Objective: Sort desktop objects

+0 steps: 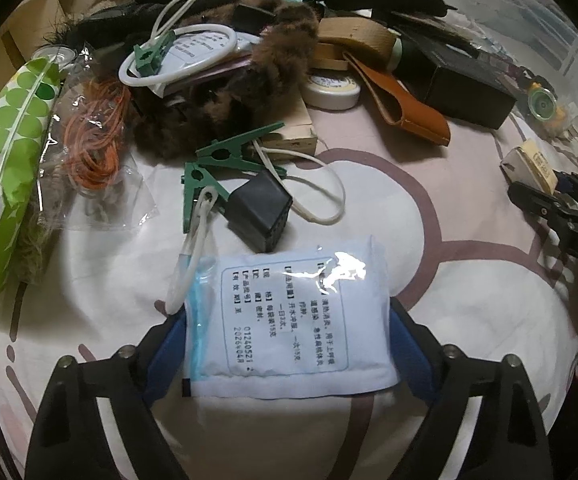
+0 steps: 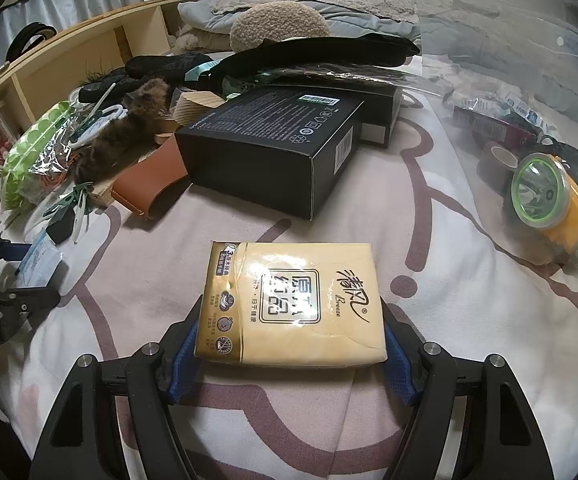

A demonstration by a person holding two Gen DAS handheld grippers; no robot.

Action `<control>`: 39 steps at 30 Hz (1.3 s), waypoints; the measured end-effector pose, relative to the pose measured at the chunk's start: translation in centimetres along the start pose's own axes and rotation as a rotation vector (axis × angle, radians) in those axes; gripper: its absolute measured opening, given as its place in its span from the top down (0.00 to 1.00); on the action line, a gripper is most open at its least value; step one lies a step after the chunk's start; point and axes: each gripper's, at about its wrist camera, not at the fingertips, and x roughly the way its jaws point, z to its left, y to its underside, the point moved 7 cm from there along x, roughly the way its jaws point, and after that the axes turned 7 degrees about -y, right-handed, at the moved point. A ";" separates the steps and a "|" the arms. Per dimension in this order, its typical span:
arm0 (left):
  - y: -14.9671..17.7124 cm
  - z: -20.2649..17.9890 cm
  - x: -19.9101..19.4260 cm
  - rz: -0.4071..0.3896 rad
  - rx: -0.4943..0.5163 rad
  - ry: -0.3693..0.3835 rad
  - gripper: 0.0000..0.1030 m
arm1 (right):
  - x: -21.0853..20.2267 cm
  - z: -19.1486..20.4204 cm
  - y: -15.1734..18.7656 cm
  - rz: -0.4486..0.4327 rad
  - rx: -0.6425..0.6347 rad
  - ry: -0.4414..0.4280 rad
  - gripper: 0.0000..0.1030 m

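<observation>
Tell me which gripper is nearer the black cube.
Left. The left gripper, around a white sachet, sits just below the black cube; the right gripper is farther away.

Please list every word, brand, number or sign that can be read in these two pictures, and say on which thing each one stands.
"Breeze": on the yellow tissue pack, under a large brush-written brand mark.
"3": on the tissue pack's top left corner.
"01240521" and "2026": on the white medicine sachet, in its framed Chinese print.
The barcode and symbols on the black box: too small to read.
The print inside the white ring: blurred.
</observation>
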 end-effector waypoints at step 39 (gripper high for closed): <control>1.1 2.2 -1.3 -0.020 0.003 0.014 0.03 | -1.3 0.9 -0.7 0.032 0.002 -0.012 0.10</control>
